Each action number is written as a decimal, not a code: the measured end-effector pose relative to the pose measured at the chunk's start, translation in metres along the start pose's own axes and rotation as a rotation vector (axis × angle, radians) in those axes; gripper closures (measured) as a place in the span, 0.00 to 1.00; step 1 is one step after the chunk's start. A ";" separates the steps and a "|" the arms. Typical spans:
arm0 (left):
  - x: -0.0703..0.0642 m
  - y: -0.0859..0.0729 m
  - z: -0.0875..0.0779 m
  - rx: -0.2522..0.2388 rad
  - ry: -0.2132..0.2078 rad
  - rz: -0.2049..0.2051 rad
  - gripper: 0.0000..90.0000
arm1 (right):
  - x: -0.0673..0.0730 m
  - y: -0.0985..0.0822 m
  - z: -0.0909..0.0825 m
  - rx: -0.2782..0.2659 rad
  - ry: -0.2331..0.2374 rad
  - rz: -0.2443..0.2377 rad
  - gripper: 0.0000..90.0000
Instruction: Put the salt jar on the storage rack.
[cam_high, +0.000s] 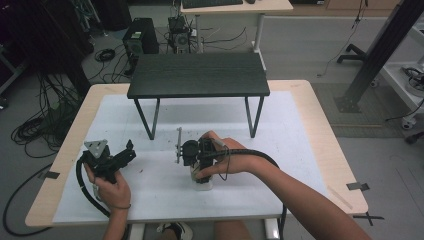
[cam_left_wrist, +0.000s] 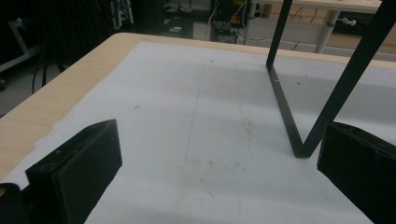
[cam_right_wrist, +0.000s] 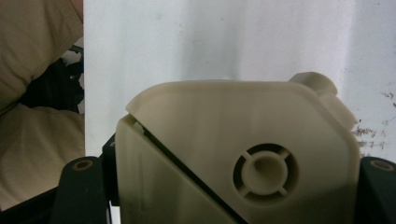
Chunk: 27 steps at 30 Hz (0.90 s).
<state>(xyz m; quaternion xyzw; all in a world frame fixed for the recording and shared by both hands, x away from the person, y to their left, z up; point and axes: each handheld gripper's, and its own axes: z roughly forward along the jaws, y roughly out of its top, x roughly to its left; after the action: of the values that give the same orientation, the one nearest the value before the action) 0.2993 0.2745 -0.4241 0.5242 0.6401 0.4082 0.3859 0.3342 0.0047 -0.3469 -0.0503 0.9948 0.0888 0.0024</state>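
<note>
Gripping the cream plastic part (cam_right_wrist: 243, 158) at frame centre on the bench (cam_high: 320, 135): right gripper (cam_high: 200, 167) jaws are clamping its sides, so grasp step is ending; next is prob. a straight lift. Left gripper (cam_high: 112, 157) is idling w/ jaws open. Count: 1 part, 2 grippers, 1 black stand (cam_high: 197, 75).

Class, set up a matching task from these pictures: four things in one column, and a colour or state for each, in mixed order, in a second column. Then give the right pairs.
Things
1. left claw
2. right claw
3. small table
4. plastic part

Colour or state
A. cream-coloured, with a round hub
B. open, nothing between its jaws
C. black top, thin black legs
D. shut on the plastic part

Pairs: 1-B, 2-D, 3-C, 4-A
</note>
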 end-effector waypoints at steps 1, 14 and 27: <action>0.000 0.000 0.000 0.002 -0.001 0.001 0.00 | 0.000 0.000 0.000 0.003 0.001 0.004 0.33; 0.000 0.000 0.000 0.002 0.000 -0.001 0.00 | 0.000 0.000 0.000 -0.002 0.001 -0.004 0.33; 0.000 0.000 0.000 0.001 0.004 0.000 0.00 | 0.000 0.000 0.000 -0.003 0.002 -0.005 0.33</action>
<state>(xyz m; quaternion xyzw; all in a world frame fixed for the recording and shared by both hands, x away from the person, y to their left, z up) 0.2993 0.2746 -0.4242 0.5236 0.6411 0.4089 0.3844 0.3346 0.0044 -0.3470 -0.0528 0.9945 0.0902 0.0013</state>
